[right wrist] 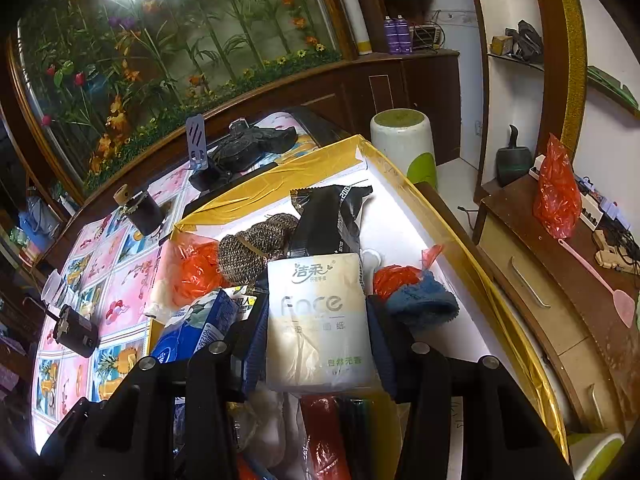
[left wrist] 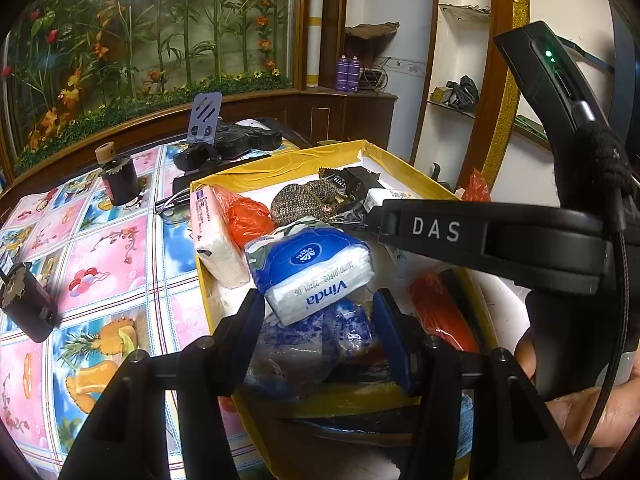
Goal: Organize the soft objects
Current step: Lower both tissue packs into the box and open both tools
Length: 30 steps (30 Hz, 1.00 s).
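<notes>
Over the yellow-rimmed box (right wrist: 404,176) on the counter (left wrist: 108,264), the right hand-held gripper (right wrist: 318,320) clamps a white tissue pack (right wrist: 320,320); the left hand-held gripper (left wrist: 320,312) stands wide around a blue Vinda pack (left wrist: 316,276).

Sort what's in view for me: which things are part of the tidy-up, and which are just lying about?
Job items: yellow box, Vinda tissue pack, white Face tissue pack held in right hand-held gripper, knitted brown item, blue cloth.

Lying about: purple phone stand, pink fly swatter, green-and-white bin.
</notes>
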Available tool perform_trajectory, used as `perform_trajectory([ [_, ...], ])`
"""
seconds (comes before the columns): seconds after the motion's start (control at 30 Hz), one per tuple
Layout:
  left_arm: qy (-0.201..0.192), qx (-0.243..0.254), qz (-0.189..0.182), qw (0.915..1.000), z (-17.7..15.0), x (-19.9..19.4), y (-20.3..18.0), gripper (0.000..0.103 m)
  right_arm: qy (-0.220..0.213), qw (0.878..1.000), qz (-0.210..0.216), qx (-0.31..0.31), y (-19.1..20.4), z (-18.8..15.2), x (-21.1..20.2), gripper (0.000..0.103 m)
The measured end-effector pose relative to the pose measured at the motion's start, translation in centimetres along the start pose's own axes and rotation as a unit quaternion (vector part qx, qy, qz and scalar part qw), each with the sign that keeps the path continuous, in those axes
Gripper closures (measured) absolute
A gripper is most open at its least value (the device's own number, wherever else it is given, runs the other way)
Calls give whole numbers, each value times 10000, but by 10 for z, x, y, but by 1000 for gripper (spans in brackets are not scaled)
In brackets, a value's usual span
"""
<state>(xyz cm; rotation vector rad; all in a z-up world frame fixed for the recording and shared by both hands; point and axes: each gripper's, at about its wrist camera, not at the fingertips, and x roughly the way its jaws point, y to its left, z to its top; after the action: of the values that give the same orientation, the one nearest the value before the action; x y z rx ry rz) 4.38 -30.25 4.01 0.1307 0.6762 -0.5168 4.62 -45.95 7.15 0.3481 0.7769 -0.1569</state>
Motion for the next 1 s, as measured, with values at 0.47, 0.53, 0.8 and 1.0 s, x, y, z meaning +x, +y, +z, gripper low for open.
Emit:
perform_trajectory([
  [0.47,-35,26,35,10000,1,-2,0,47,-125,9999,-20,-23,1,-1,-6,29],
  [0.53,-45,40,49,10000,1,-3,-1,44,-164,9999,-20,-26,1,-1,-8,27],
  [0.8,-266,0,96,9996,1,-12,1,12,-597,9979,253,-79,5,0,-26,16],
  [1.0,-262,-47,111,9996,0,-21,9,7,-1418,9892,367,-34,1,-7,-59,11],
])
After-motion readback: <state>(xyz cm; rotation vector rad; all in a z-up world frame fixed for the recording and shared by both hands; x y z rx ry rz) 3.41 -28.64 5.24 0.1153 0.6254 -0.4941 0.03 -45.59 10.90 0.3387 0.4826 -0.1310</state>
